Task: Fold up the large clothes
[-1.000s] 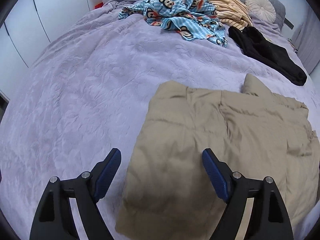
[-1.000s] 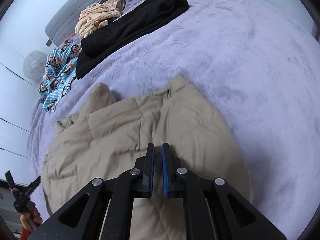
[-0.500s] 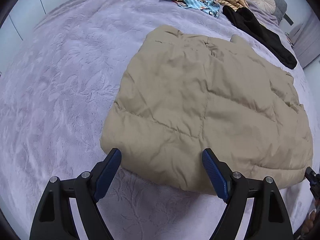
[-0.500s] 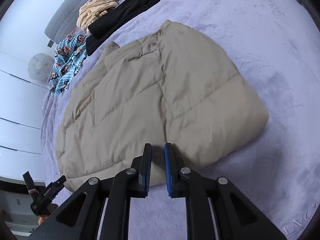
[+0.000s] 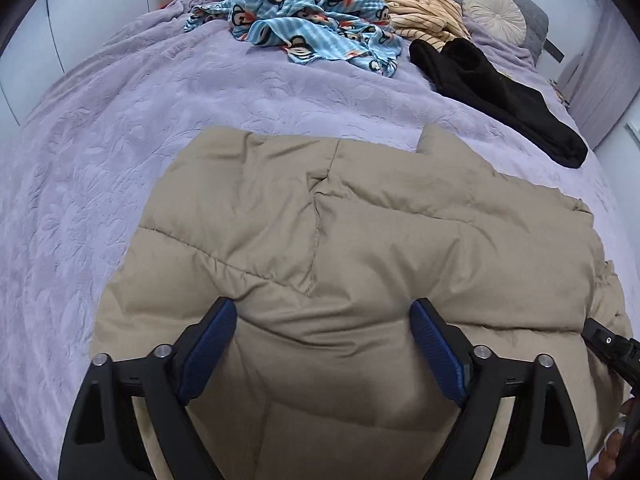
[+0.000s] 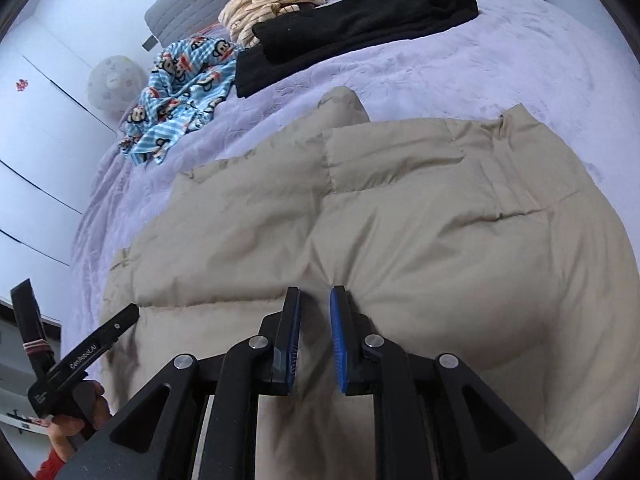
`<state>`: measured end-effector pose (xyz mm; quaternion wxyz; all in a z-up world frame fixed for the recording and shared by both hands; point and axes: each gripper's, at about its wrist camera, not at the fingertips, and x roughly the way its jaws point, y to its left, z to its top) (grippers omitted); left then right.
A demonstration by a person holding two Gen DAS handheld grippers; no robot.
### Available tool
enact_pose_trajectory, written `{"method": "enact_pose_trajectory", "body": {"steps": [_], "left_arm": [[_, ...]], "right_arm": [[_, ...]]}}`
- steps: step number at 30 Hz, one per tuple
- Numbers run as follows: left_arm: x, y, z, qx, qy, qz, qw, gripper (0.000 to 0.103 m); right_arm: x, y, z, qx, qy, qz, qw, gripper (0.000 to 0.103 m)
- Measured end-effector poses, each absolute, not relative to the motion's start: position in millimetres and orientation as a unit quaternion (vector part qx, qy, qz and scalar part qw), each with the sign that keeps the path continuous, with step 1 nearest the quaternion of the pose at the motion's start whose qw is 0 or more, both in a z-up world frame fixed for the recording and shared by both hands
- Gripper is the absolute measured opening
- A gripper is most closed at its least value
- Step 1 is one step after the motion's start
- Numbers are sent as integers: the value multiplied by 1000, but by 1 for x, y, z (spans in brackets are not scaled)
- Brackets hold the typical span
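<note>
Tan puffer jacket lies flat on the bed, near the person's edge, already folded into a rough rectangle; one corner or sleeve end pokes up at the far side. Quilted shell, stitched baffles, soft and lofty, with creases radiating from where the fingers press.

Left gripper is wide, jaws opening, with the jacket's puffed near edge bulging between the blue ribbed pads; pads touch the fabric at the sides but pinch nothing. Judged as straddling the edge to press or gather it.

Right gripper is nearly closed, only a narrow gap, with the tips dug into a seam dimple on the jacket. No fabric visibly clamped between the pads; looks like a push-down to flatten trapped air. That fill will spring back.

Bed cover is lilac embossed plush, grippy, so the jacket shouldn't slide much. Well apart, near the headboard: blue monkey-print garment, cream striped top, black garment, round pleated cushion.
</note>
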<state>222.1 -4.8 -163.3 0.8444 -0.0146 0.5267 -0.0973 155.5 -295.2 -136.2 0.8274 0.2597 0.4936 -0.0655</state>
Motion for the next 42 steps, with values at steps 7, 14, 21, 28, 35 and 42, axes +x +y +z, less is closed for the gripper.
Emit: {"method": "enact_pose_trajectory", "body": {"steps": [7, 14, 21, 28, 35, 42], "left_arm": [[229, -10, -168, 11, 531, -103, 841, 97], [193, 26, -137, -13, 540, -103, 835, 97], [141, 73, -128, -31, 546, -68, 835, 103], [115, 93, -145, -70, 593, -54, 800, 103], [104, 105, -167, -127, 624, -62, 768, 103], [104, 105, -185, -180, 638, -72, 745, 103]], "right_arm": [[179, -328, -161, 308, 497, -63, 809, 12], [146, -330, -134, 331, 488, -59, 805, 23], [64, -327, -119, 367, 475, -63, 797, 47], [10, -321, -119, 392, 483, -64, 780, 66], [-21, -320, -126, 411, 481, -72, 771, 81], [-39, -341, -156, 489, 466, -100, 731, 84]]}}
